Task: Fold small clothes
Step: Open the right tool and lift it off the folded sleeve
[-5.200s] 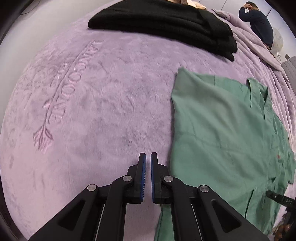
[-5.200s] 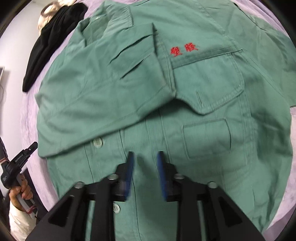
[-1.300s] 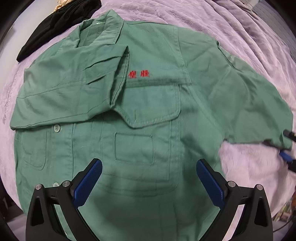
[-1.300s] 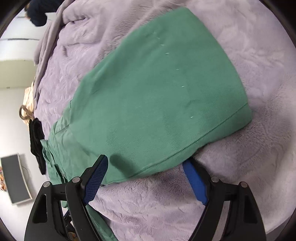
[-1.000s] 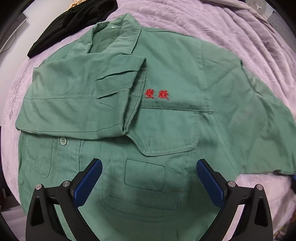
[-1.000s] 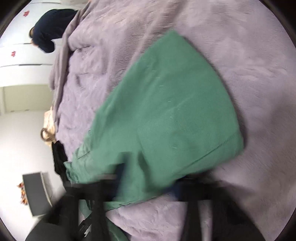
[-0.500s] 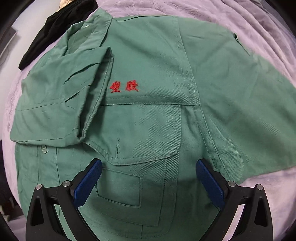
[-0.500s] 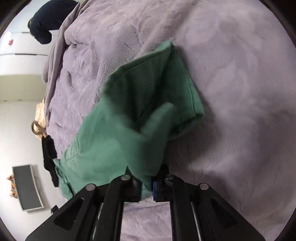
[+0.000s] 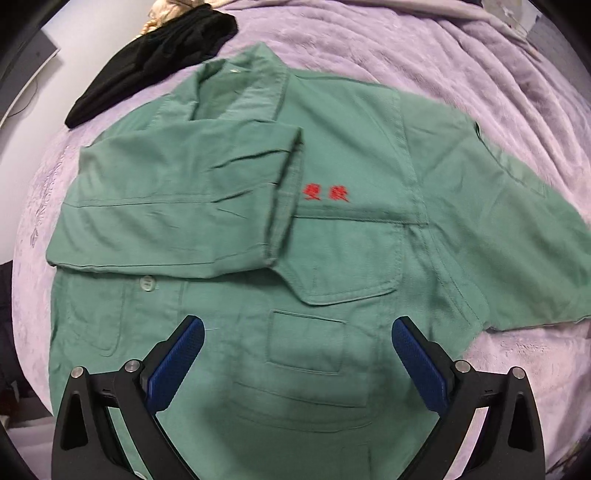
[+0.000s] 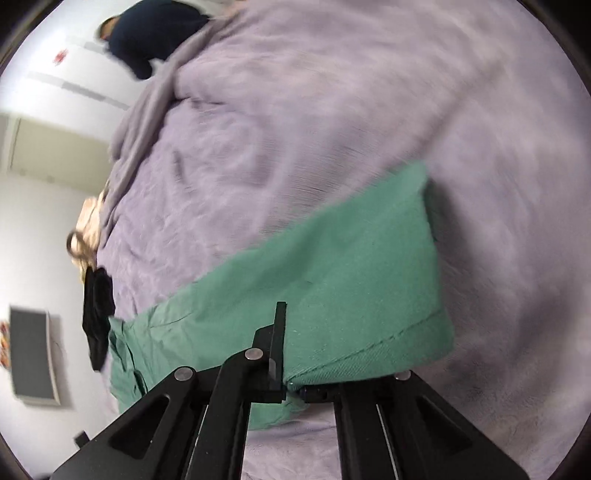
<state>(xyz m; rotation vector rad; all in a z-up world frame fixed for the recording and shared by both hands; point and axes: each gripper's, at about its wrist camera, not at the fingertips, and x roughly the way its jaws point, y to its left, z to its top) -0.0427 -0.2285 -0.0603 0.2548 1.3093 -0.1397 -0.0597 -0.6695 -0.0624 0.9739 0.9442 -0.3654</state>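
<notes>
A green shirt (image 9: 351, 155) with red embroidery (image 9: 325, 192) lies front up on the purple blanket (image 9: 480, 55). One sleeve (image 9: 177, 214) is folded across its chest. My left gripper (image 9: 297, 326) hangs open above the lower pocket, with nothing between its blue pads (image 9: 177, 358). The other sleeve (image 9: 517, 251) stretches out to the right. In the right wrist view my right gripper (image 10: 288, 317) is shut on that sleeve's (image 10: 351, 277) hem, and the cloth is lifted off the blanket (image 10: 332, 110) and drapes over one finger.
A black garment (image 9: 155, 59) lies beyond the collar, also in the right wrist view as a black garment (image 10: 96, 306) at the left. A person (image 10: 155, 26) in dark clothes is at the bed's far end. A dark screen (image 10: 31, 354) hangs on the wall.
My right gripper went from open around the sleeve's hem to shut on it, and has raised the sleeve. My left gripper, still open, has drawn back, so more of the shirt shows.
</notes>
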